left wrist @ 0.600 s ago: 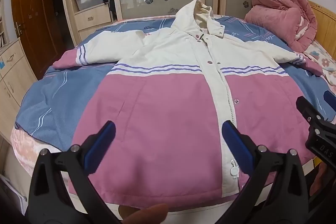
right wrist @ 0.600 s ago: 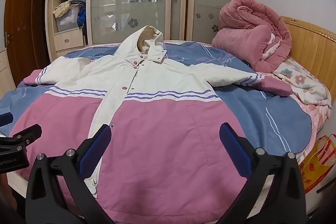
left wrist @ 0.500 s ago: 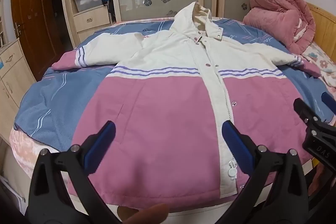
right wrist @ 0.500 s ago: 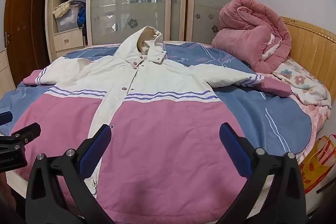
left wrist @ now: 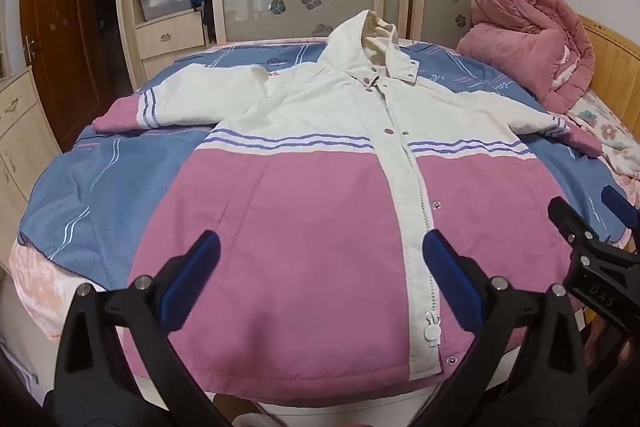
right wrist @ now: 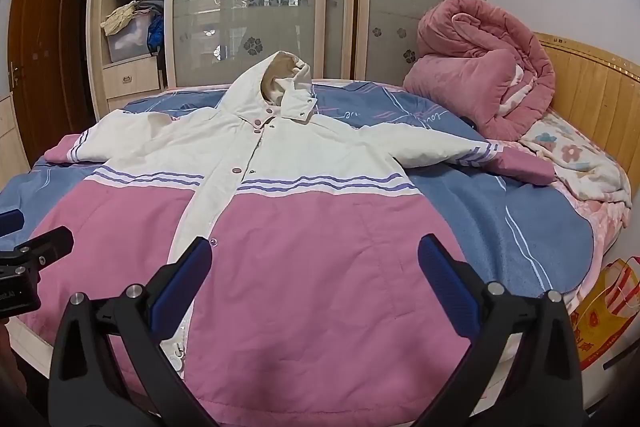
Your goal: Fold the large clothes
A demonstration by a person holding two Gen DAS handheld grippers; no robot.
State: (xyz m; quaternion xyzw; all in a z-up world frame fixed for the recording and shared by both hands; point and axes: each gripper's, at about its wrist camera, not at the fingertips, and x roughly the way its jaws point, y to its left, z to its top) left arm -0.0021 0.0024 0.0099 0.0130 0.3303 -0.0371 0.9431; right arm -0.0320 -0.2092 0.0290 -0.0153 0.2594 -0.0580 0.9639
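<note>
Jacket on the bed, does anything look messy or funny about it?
Not really. The jacket lies flat, front up, sleeves spread. Only the hood is rumpled, with its collar flap flopped sideways.

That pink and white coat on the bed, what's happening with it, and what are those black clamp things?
A person is holding a pair of tongs in each hand, about to fold the hooded jacket. It lies face up on the blue bedspread, zipped, sleeves spread out, no fold made yet. The left tongs and right tongs both hover open above its pink hem, gripping nothing. A rolled pink quilt sits by the headboard.
</note>
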